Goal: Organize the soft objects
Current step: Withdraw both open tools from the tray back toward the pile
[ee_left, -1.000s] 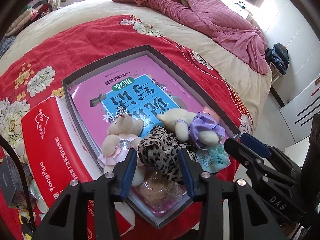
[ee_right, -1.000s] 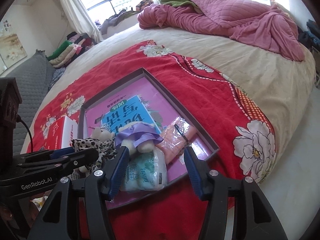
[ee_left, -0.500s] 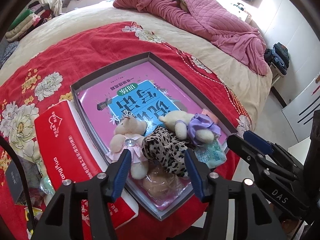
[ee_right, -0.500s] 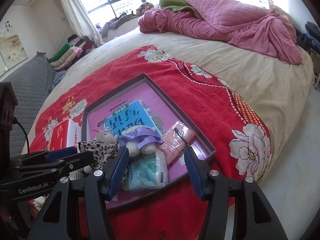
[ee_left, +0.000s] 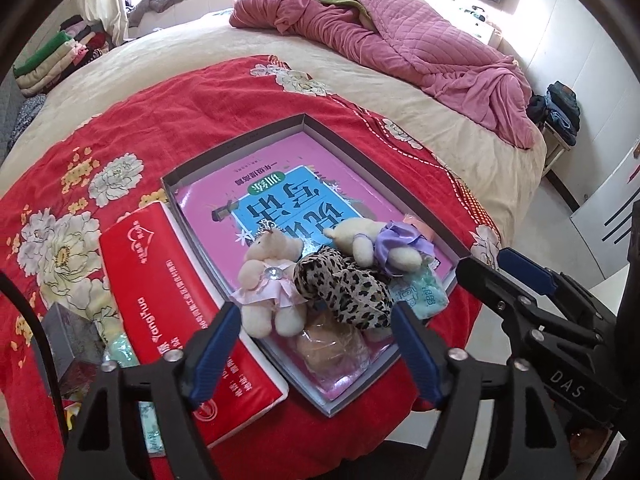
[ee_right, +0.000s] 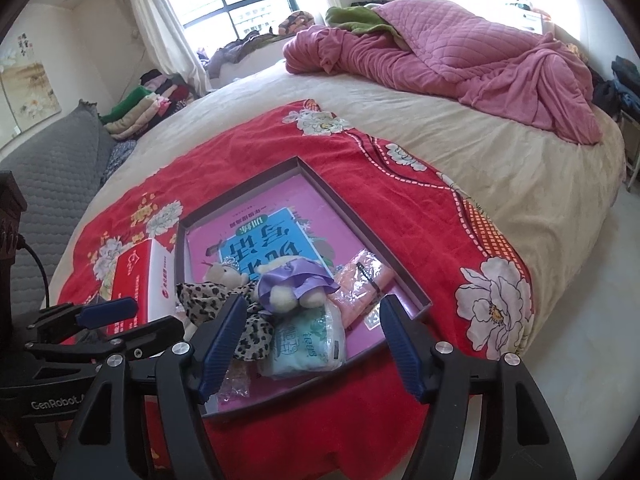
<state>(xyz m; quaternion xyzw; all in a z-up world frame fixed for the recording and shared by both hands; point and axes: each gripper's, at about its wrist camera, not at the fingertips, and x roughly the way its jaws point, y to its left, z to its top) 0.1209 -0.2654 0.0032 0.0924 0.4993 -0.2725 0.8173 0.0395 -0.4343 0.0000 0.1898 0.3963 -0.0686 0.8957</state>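
The left gripper (ee_left: pixel 316 322), with its blue-padded black fingers, hovers over the near end of the shallow grey cardboard tray (ee_left: pixel 236 148); its jaws are opening and grip nothing, though a clear-wrapped tan bundle (ee_left: pixel 332 344) lies below the gap at the tray's near corner. The right gripper (ee_right: pixel 310 314) is likewise opening and empty, above a pale green plastic-wrapped tissue pack (ee_right: pixel 306 342) by the tray's near edge.

Just beyond, a crumpled leopard-print fabric piece (ee_left: pixel 344 288) sits in the middle of the near end, touching a cream teddy bear in a pink dress (ee_left: pixel 270 276) on its left and a cream teddy bear in a purple dress (ee_left: pixel 376 240) behind it. A peach wrapped packet (ee_right: pixel 362 280) lies along the tray's right wall. All rest on a pink and blue book cover (ee_left: pixel 280 196) lining the tray.

A red and white tissue box (ee_left: pixel 160 288) touches the tray's left wall. The tray sits on a red floral blanket (ee_left: pixel 168 116) spread over a beige bed; a rumpled pink quilt (ee_left: pixel 400 40) lies at the bed's far edge.
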